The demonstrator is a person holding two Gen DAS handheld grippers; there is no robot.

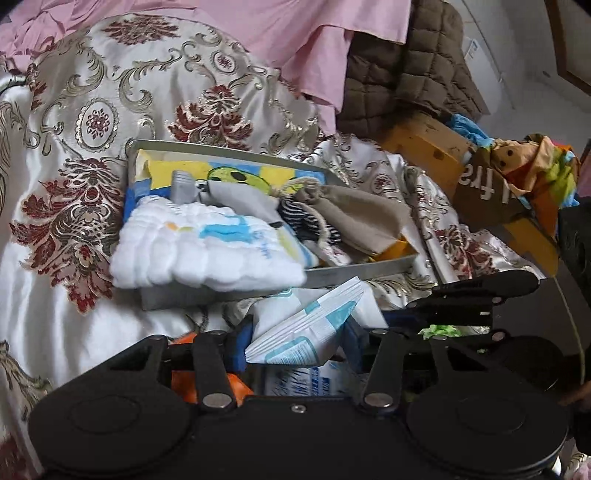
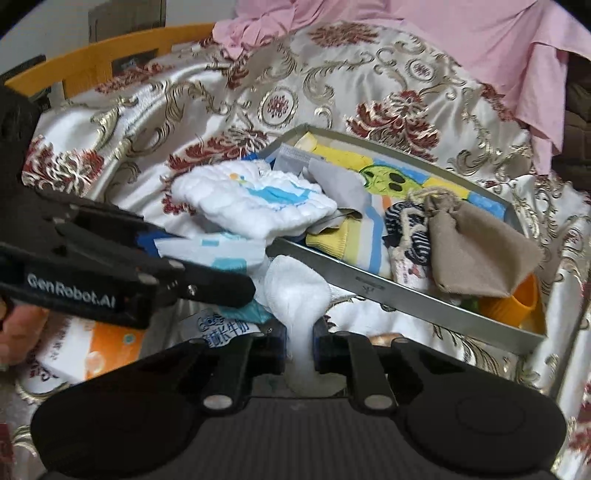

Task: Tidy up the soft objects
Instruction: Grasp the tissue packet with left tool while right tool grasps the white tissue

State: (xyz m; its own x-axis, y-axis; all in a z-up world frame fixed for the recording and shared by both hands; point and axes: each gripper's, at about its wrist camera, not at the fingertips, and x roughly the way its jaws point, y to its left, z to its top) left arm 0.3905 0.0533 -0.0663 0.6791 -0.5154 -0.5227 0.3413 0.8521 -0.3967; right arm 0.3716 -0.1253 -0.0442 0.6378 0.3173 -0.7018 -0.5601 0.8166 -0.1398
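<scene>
A grey shallow box lies on the bed. It holds a white quilted cloth hanging over its near rim, a tan drawstring pouch, a striped black-and-white piece and a yellow and blue smiley towel. In front of the box my left gripper is shut on a white and blue packet, tilted between its blue fingers. My right gripper is shut on a white fluffy cloth that stands up from the jaws just before the box rim.
A satin bedspread with red and gold flowers covers the bed. A pink sheet and a brown quilted jacket lie behind. Coloured clutter sits on a wooden frame at right. An orange and white carton lies beside a hand.
</scene>
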